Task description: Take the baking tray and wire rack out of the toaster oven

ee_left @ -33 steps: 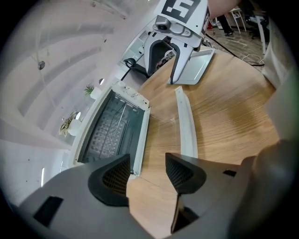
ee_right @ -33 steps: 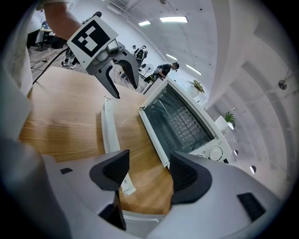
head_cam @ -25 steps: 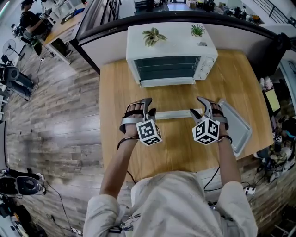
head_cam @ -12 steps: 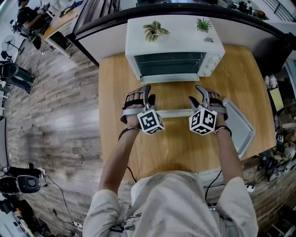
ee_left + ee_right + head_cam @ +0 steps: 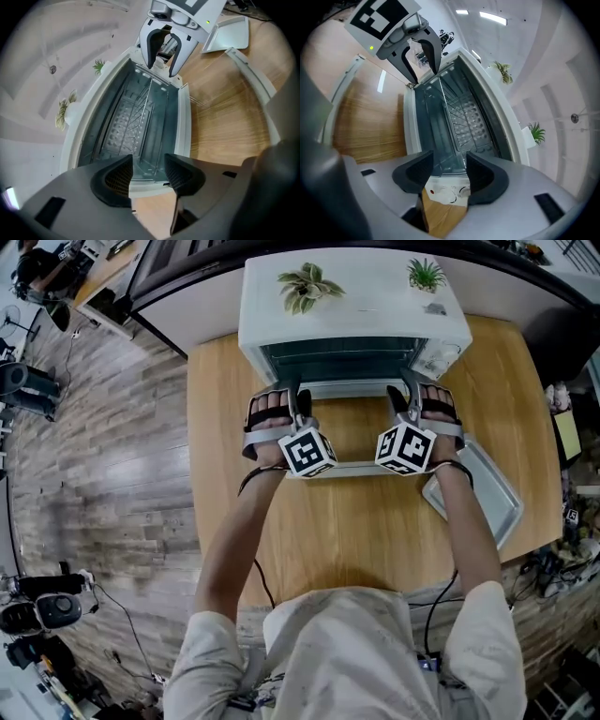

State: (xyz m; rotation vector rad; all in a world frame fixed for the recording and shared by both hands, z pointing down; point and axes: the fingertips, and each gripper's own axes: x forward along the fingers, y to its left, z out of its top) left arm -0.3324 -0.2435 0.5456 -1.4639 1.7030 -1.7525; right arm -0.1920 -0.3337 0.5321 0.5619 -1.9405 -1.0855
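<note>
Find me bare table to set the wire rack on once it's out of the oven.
Bare wood: the near strip of the table between the open door and the person, and the left strip beside that door. Crowded: the baking tray fills the right side; the left hand-held gripper and right hand-held gripper sit at the toaster oven mouth.

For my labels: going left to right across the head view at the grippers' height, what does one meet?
Floor → table → left gripper → oven door → right gripper → tray. Both grippers' fingers have just been closing but stand apart, holding nothing.
</note>
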